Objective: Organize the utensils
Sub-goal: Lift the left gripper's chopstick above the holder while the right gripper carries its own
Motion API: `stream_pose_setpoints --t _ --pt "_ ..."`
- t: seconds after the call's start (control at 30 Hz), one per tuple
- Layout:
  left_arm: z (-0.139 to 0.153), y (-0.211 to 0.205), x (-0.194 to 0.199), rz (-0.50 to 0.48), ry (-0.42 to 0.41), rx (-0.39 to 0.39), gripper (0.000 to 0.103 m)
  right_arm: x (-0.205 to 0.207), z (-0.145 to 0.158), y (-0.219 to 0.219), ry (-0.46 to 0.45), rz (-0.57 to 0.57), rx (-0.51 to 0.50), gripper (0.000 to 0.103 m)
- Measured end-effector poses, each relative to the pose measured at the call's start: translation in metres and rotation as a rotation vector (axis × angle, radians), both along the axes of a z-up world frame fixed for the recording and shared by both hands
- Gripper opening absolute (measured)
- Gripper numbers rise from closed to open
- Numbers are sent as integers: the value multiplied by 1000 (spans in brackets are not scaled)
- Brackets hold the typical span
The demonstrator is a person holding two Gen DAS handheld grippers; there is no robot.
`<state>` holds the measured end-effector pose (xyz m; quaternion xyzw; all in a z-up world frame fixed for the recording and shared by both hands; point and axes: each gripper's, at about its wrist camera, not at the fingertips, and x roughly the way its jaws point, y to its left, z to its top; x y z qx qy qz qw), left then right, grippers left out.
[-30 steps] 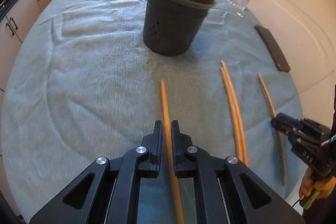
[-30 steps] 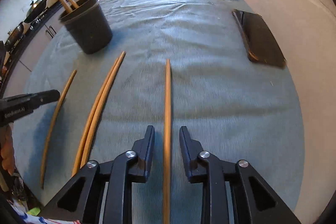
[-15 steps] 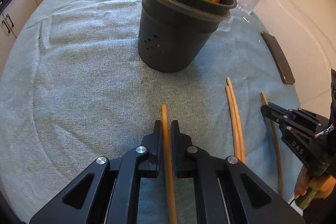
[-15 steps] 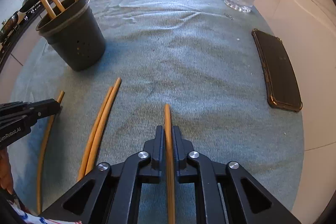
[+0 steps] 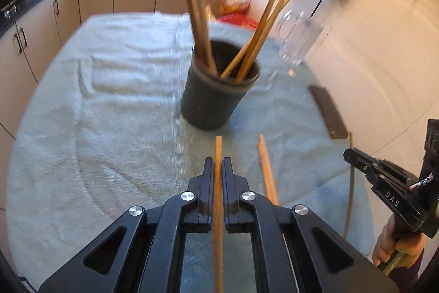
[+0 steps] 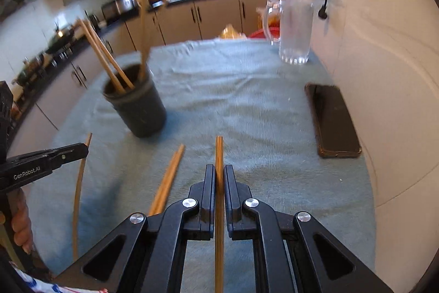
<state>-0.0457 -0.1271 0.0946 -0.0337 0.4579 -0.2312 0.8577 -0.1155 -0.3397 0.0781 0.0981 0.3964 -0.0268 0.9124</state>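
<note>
I am holding a gripper in each hand, and both are pointing forward and down at the table, which has a blue-green towel point(image 5: 115, 111) spread over it

My left gripper point(image 5: 218, 169) is squeezing tight on one wooden chopstick point(image 5: 218, 153). The stick is running straight between the two black fingers point(image 5: 209, 177), and its tip is sticking out in front toward the dark cup point(image 5: 212, 98). The cup is standing on the towel just past that tip, and more chopsticks point(image 5: 197, 18) are leaning inside it, some to the left and some to the right. In the right wrist view, I am seeing my left gripper coming in from the left side, low and nearly flat, with my left hand point(image 6: 23, 221) wrapping around its handle

Between my two grippers, a pair of chopsticks point(image 6: 167, 177) is lying side by side on the towel, touching each other

My right gripper point(image 6: 219, 169) is clamping tight on another chopstick point(image 6: 219, 153), the same way, with the stick running straight out between its fingers point(image 6: 230, 177). Its jaws have just been closing on that stick. In the left wrist view this gripper is reaching in from the right edge, and my right hand point(image 5: 389, 243) is gripping the handle below it

Farther right, a dark phone point(image 6: 333, 120) is lying flat near the towel's edge. A clear glass mug point(image 6: 295, 32) is standing at the far right corner, well apart from the cup
</note>
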Motion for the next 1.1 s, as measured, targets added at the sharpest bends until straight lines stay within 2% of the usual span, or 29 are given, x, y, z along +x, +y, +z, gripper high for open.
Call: stream_pose_setpoints --t 0.17,0.4,0.57,0.9,1.1 --pt "34 8 -33 8 -119 -32 5 -27 26 4 -87 -1 41 6" --pt "57 21 -72 26 -252 -23 5 -60 44 19 -164 19 52 6" --pt "63 25 -86 21 -280 -7 5 -70 49 28 -190 29 39 6" --pt "84 36 -103 34 -329 -79 5 -76 63 32 -251 36 55 6" --pt "90 37 -102 32 -342 -100 4 -70 63 32 -256 47 62 6"
